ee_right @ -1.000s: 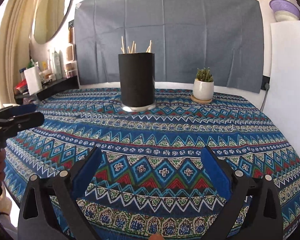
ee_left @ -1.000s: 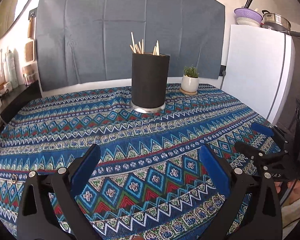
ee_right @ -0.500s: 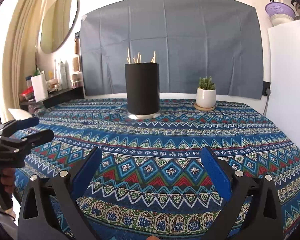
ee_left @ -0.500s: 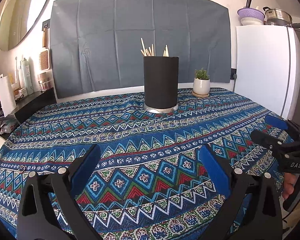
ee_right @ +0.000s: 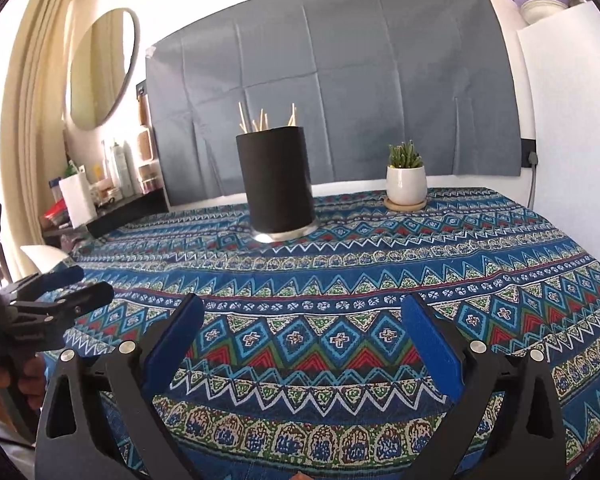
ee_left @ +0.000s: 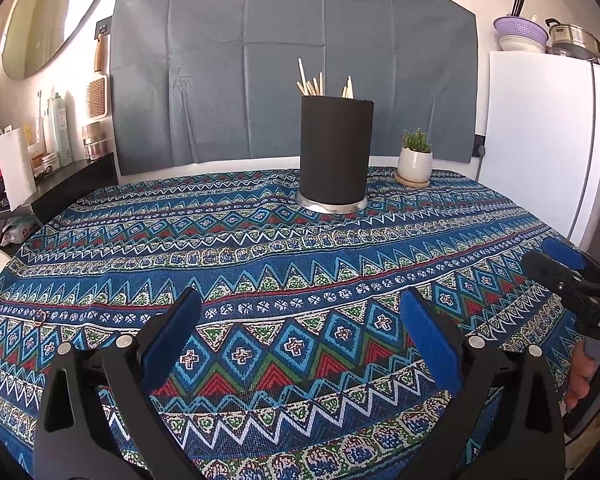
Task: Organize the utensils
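Note:
A black cylindrical utensil holder [ee_left: 335, 151] stands upright at the far middle of the table, also in the right wrist view [ee_right: 277, 185]. Several wooden chopsticks [ee_left: 314, 83] stick out of its top, also in the right wrist view [ee_right: 264, 119]. My left gripper [ee_left: 300, 308] is open and empty, above the near table edge. My right gripper [ee_right: 300, 312] is open and empty too. The right gripper shows at the right edge of the left view [ee_left: 568, 276]. The left gripper shows at the left edge of the right view [ee_right: 60, 296].
The table has a blue patterned cloth [ee_left: 260, 240]. A small potted plant [ee_left: 415, 156] on a coaster stands right of the holder. A white fridge [ee_left: 540, 140] stands at the right, a shelf with bottles [ee_left: 56, 128] at the left.
Both grippers have pulled back and tilted up from the table. The holder now looks farther off and more of the wall shows. Both stayed open.

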Tool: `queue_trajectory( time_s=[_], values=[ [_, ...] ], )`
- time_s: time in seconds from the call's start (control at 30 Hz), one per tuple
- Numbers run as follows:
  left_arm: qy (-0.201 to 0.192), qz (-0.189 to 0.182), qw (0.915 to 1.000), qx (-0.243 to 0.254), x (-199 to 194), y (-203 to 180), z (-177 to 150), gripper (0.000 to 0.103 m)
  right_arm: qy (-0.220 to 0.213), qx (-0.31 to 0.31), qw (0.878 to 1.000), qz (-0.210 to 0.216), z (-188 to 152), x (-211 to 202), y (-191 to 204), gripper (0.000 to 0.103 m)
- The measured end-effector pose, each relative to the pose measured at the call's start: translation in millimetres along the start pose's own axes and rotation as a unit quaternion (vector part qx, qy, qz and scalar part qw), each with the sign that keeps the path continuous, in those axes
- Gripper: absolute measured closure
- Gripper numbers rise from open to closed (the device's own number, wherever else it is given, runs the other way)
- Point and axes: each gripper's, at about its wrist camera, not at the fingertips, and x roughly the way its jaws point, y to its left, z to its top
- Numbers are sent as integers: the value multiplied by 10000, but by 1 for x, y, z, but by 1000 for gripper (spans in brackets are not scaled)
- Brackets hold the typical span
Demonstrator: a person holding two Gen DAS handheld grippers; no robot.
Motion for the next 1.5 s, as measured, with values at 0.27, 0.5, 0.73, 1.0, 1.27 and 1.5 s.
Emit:
queue_trajectory(
  time_s=[0.27,0.5,0.73,1.0,1.27,1.5],
  values=[
    [-37,42,10000,-51,-2,2,-1,6,-38,-376,9992,-125,-2,-1,13,8],
    [-51,11,10000,-27,-3,2,-1,6,11,-637,9976,-281,-4,-1,23,8],
    [-33,44,10000,-5,-2,2,-1,6,41,-756,9966,-325,-4,0,25,8],
    [-37,84,10000,11,-2,2,-1,6,81,-752,9966,-320,-4,0,25,8],
    [-60,120,9999,74,-2,-1,-1,6,108,-667,9972,-309,-4,2,22,8],
    [-56,95,9999,89,-2,-1,-2,6,191,-645,9970,-394,-3,5,21,8]
  ],
)
